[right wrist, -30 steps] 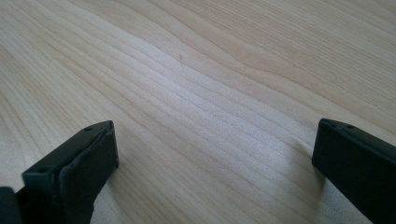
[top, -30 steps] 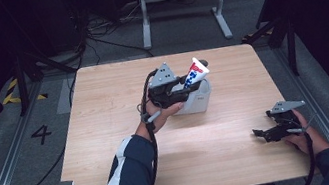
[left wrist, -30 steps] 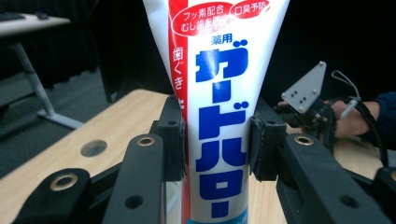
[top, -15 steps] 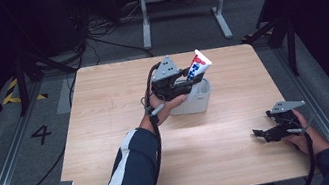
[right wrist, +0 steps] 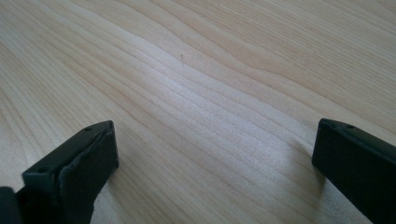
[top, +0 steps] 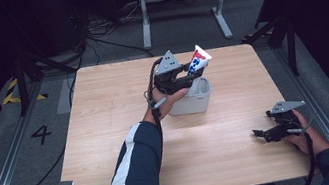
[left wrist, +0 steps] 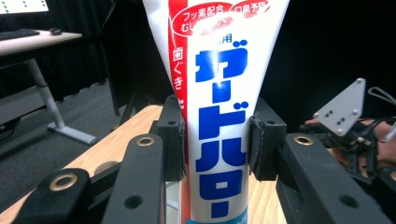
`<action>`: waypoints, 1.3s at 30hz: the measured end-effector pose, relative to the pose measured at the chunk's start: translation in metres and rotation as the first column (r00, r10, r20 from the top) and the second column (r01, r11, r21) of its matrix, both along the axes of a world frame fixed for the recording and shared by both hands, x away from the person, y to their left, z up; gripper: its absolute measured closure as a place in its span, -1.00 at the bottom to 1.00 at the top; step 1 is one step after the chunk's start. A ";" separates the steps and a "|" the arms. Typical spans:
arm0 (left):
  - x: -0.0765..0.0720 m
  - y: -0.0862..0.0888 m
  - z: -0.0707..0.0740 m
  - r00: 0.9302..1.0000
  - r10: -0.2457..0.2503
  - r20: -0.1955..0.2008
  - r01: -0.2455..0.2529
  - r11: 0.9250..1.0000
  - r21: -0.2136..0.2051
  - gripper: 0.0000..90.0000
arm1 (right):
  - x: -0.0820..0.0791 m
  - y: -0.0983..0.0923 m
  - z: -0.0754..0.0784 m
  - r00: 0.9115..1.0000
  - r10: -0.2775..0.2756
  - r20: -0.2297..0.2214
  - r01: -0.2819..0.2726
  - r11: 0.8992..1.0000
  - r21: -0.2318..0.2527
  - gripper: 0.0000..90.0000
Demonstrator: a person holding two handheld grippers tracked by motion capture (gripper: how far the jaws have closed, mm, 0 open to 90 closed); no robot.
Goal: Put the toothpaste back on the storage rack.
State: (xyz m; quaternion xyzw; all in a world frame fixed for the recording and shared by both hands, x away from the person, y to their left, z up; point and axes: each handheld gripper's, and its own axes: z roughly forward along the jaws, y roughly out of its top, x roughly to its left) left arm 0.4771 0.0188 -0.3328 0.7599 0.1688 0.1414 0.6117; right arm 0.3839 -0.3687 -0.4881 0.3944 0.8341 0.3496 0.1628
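Note:
A white toothpaste tube (top: 199, 60) with blue and red print is held upright over a white cup (top: 194, 98) in the middle of the wooden table (top: 108, 132). My left gripper (top: 185, 76) is shut on the tube; in the left gripper view the tube (left wrist: 219, 107) stands between the two black pads (left wrist: 173, 140), pinched at its middle. Its lower end reaches down toward the cup. My right gripper (top: 259, 134) rests low over the table near the right front edge, open, with bare wood (right wrist: 210, 116) between its fingers.
In the left gripper view the right gripper's grey plate (left wrist: 343, 109) appears at the right. A table frame (top: 183, 3) stands on the floor beyond the table. Dark stands and cables surround the table's far corners.
The left gripper has lifted the tube and tipped it more upright above the cup. The right gripper has stayed in place.

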 end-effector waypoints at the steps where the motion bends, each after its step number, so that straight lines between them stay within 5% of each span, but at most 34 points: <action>1: 0.001 0.000 -0.001 1.000 0.004 -0.005 -0.004 1.000 -0.002 0.43 | 0.000 0.000 0.000 1.000 0.000 0.000 0.000 1.000 0.000 -0.99; 11: 0.015 -0.003 -0.013 0.999 0.036 -0.014 -0.036 0.999 -0.010 0.42 | 0.000 0.000 0.000 1.000 0.000 0.000 0.000 1.000 0.000 -0.99; 17: 0.021 0.000 -0.020 0.999 0.047 -0.014 -0.047 0.999 0.021 0.42 | 0.000 0.000 0.000 1.000 0.001 0.000 -0.001 1.000 0.000 -0.99; 24: 0.023 0.001 -0.026 0.998 0.061 -0.035 -0.061 0.998 0.000 0.41 | 0.000 0.000 0.000 1.000 0.000 0.001 0.000 1.000 0.000 -0.99; 39: 0.030 0.001 -0.044 0.994 0.088 -0.057 -0.085 0.995 0.056 0.39 | 0.000 0.000 0.000 1.000 0.001 0.000 -0.001 1.000 -0.001 -0.99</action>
